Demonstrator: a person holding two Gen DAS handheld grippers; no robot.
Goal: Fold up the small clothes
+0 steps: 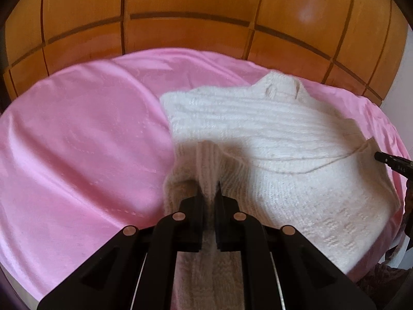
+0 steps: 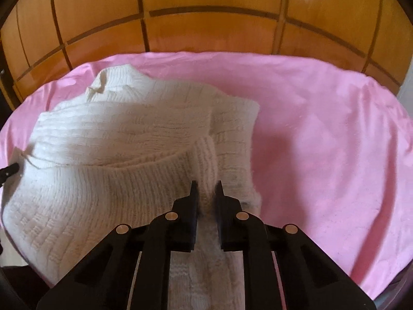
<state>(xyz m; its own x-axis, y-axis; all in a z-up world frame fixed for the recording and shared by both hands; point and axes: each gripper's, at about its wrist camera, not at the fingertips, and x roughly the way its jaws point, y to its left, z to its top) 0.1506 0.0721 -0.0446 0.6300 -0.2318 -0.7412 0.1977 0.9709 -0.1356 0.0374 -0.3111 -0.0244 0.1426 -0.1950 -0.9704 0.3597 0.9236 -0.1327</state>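
The left gripper (image 1: pixel 208 190) is clamped on a ribbed edge of the cream sweater (image 1: pixel 271 134). The right gripper (image 2: pixel 206 190) pinches another ribbed fold, its jaws closed on the knit. The sweater lies on a pink sheet (image 1: pixel 77 142), before a wooden headboard (image 1: pixel 193 0).

The sweater (image 1: pixel 271 134) is blurred — its near hem is hidden behind the left gripper (image 1: pixel 208 190) and cut off by the edge.

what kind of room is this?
Probably a bedroom: a pink sheet spread like bedding, a panelled wooden headboard right behind it, and a cream knitted sweater lying on top, gripped by both grippers.
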